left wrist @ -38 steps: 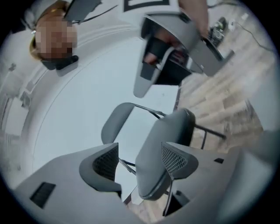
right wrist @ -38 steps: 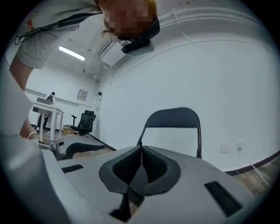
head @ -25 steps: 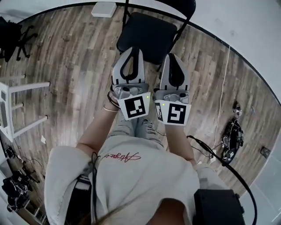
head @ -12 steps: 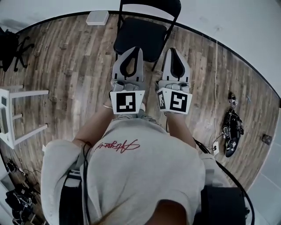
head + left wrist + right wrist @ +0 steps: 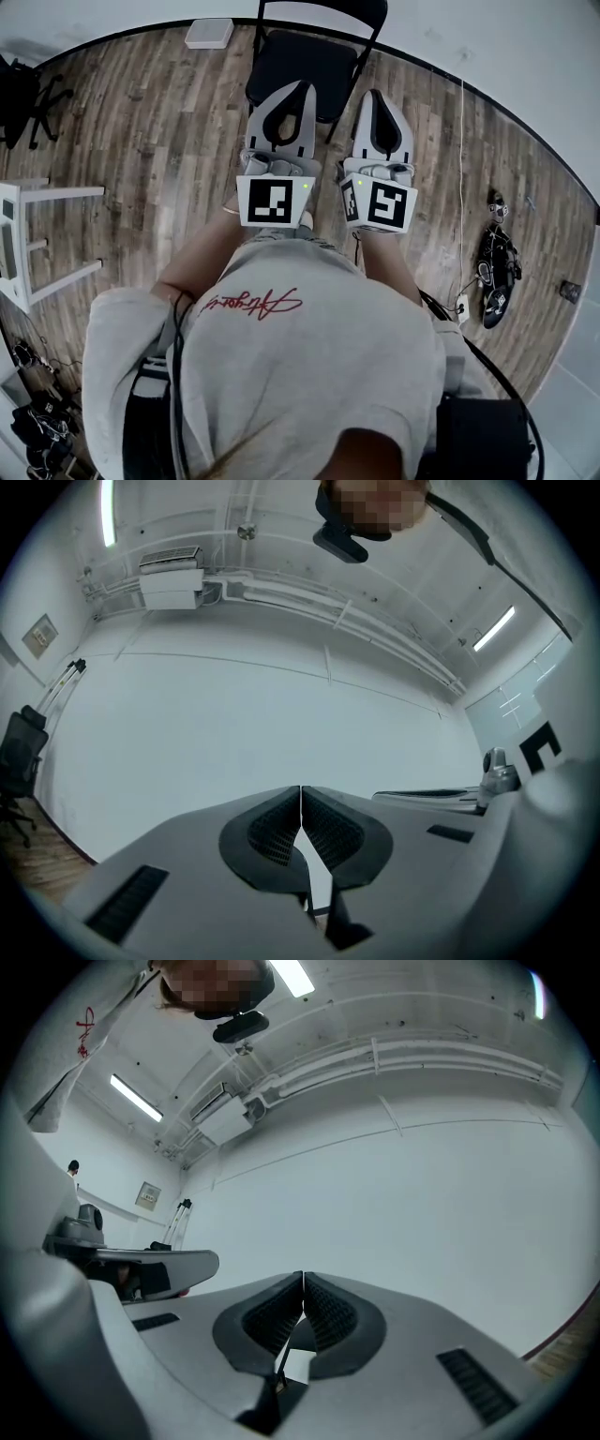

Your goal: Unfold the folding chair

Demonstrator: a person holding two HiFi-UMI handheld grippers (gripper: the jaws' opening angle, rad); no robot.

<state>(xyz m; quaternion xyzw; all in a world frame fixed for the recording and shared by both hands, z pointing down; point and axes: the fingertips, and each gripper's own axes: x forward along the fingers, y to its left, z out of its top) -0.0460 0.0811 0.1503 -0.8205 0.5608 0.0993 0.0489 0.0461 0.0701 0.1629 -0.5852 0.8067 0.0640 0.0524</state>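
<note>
Folding chair [image 5: 298, 58] stands opened on the far wooden floor [image 5: 159, 141], just beyond the left gripper [image 5: 296, 89] and right gripper [image 5: 378, 96] — both pressed shut, empty — and looks rigid, probably fairly light, best gripped at the backrest [image 5: 323, 9].

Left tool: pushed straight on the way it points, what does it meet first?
Probably the plain white wall: the left tool, shut and empty, has only that ahead in its own view. The black folding chair seems to sit below its line, though depth is unclear.
</note>
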